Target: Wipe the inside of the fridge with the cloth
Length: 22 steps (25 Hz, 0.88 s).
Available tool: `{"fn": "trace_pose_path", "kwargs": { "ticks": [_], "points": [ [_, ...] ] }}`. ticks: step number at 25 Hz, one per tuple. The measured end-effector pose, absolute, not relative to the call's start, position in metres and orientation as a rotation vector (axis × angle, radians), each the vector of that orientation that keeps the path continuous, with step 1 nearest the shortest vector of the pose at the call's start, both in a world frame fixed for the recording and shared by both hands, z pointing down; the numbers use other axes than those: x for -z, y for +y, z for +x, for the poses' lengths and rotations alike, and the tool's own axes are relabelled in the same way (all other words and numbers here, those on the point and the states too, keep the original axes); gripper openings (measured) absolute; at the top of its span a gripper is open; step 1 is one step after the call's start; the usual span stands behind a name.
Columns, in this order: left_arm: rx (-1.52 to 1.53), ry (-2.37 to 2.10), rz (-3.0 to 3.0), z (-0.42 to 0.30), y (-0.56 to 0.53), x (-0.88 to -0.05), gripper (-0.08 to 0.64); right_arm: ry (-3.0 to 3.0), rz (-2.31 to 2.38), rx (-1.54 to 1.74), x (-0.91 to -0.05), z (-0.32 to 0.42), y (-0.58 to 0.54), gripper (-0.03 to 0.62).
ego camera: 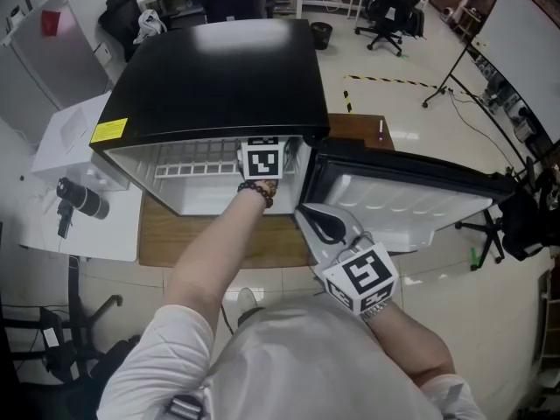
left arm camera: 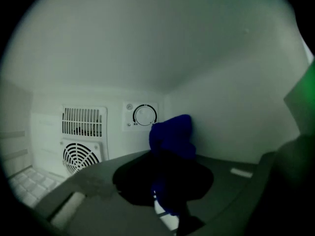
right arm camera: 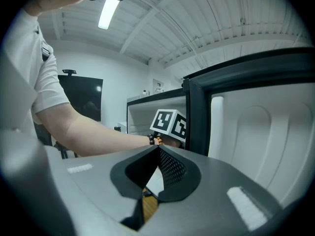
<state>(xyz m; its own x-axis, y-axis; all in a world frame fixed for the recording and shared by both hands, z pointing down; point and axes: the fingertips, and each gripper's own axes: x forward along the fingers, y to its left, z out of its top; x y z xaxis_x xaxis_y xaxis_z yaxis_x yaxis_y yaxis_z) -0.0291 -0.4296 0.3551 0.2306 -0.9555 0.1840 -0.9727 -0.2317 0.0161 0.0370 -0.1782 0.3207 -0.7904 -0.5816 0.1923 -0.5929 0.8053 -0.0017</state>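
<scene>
Head view showed a black fridge (ego camera: 210, 77) on a wooden table (ego camera: 175, 234), with its door (ego camera: 411, 201) standing wide open to the right. The left arm (ego camera: 219, 243) was stretched into the upper part of the fridge. Only a marker cube (ego camera: 262, 160) was visible at its end, at the front edge above a wire shelf (ego camera: 192, 157).

In the left gripper view, the left gripper (left arm camera: 167, 181) was inside the white compartment. Its jaws were clenched on a blue cloth (left arm camera: 172, 134), which stood up in a bunch from between them. The cloth was close to the corner where the back wall met the right wall, just beside a round dial (left arm camera: 145, 115). I could not tell whether it touched the wall. Left of the dial there was a grille (left arm camera: 83, 121), and a round fan vent (left arm camera: 81, 154) under it.

The right gripper (right arm camera: 158, 148) was outside the fridge, near the inner edge of the door. Its jaws were pressed together with nothing between them. In the right gripper view, the left arm, with a bead bracelet (right arm camera: 153, 140) at the wrist, crossed in front of it toward the fridge.
</scene>
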Motion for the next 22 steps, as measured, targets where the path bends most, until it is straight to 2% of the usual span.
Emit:
{"fn": "trace_pose_path", "kwargs": {
  "ticks": [22],
  "points": [
    [-0.145, -1.982, 2.318, -0.062, -0.304, -0.341, 0.061, -2.862, 0.819, -0.119, -0.317, 0.037, -0.149, 0.008]
  ]
}}
